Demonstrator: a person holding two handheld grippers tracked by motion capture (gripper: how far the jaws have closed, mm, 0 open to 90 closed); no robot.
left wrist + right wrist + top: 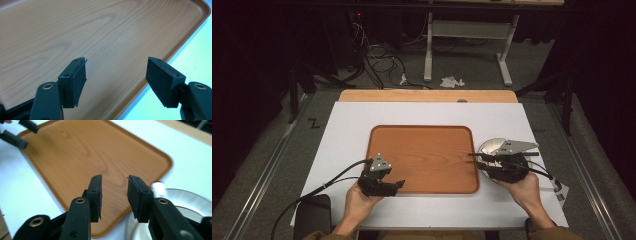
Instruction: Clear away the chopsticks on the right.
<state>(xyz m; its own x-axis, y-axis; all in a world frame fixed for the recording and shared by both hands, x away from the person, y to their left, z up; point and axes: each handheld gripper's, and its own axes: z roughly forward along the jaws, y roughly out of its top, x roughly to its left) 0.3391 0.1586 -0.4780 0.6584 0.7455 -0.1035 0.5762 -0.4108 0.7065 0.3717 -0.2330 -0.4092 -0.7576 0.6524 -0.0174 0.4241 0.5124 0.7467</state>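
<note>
- Counter (pixel 362 112): white top with a bare wooden strip along its far edge; it carries every item listed below.
- Wooden tray (pixel 422 150): rectangular, rounded corners, raised rim, lying flat at the centre of the counter. Its bed is bare wood grain in the left gripper view (pixel 100 37) and the right gripper view (pixel 82 157).
- Metal dish (pixel 490 146): round and shiny, resting on the counter just beside the tray's right edge, partly covered by the right gripper. In the right gripper view its rim (pixel 180 197) sits just past the tray's corner.
- Left gripper (pixel 398 183): held in the person's left hand (pixel 358 197) over the tray's near left corner. Its fingers (pixel 75 80) stand wide apart with nothing between them, above the tray bed close to the near rim.
- Right gripper (pixel 472 159): held in the person's right hand (pixel 524 187), over the dish and pointing left toward the tray's right rim. Its fingers (pixel 96 195) stand a little apart and hold nothing.
- Floor (pixel 472 62): grey carpet beyond the counter, with loose cables and scraps of white paper.
</note>
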